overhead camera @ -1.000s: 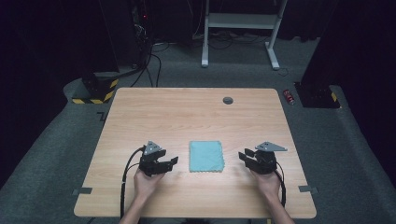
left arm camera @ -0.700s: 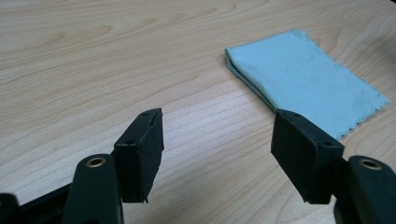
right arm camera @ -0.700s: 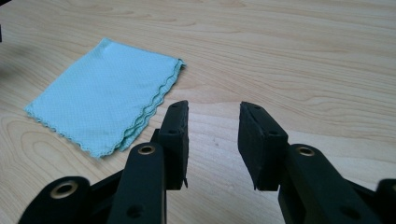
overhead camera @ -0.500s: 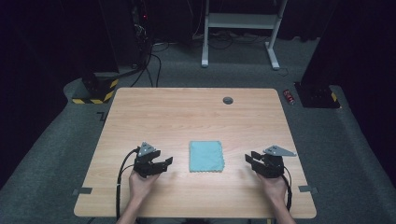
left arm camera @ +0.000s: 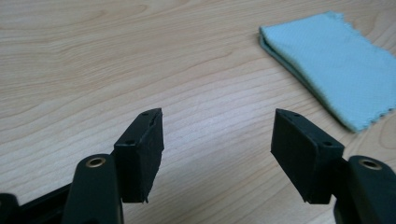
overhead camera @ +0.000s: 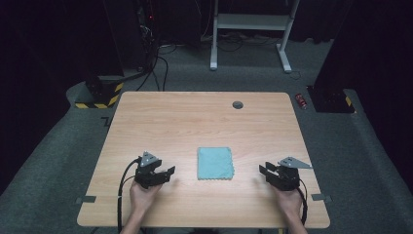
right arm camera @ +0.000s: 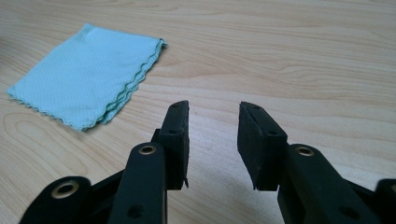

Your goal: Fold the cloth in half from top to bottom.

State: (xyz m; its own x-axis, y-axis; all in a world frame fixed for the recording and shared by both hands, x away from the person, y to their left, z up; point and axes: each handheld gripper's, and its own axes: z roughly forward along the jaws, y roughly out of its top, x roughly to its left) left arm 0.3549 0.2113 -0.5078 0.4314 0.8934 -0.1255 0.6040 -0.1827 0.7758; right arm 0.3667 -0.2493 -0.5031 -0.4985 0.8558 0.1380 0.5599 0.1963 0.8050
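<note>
Folded cloth [overhead camera: 215, 163] between two released grippers on the surface [overhead camera: 195, 122].
Left gripper [overhead camera: 163, 174] and right gripper [overhead camera: 267, 173] flank it, both empty, well apart.

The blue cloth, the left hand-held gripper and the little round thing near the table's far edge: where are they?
blue cloth [overhead camera: 215, 164], high view, middle of the folded cloth.
left hand-held gripper [overhead camera: 167, 174], high view, between its open jaw tips.
round thing [overhead camera: 237, 105], high view, its dark centre.

A pale wooden table [overhead camera: 195, 122] stands on grey carpet [overhead camera: 53, 161] in a dark room, white desk frame [overhead camera: 251, 29] behind.
</note>
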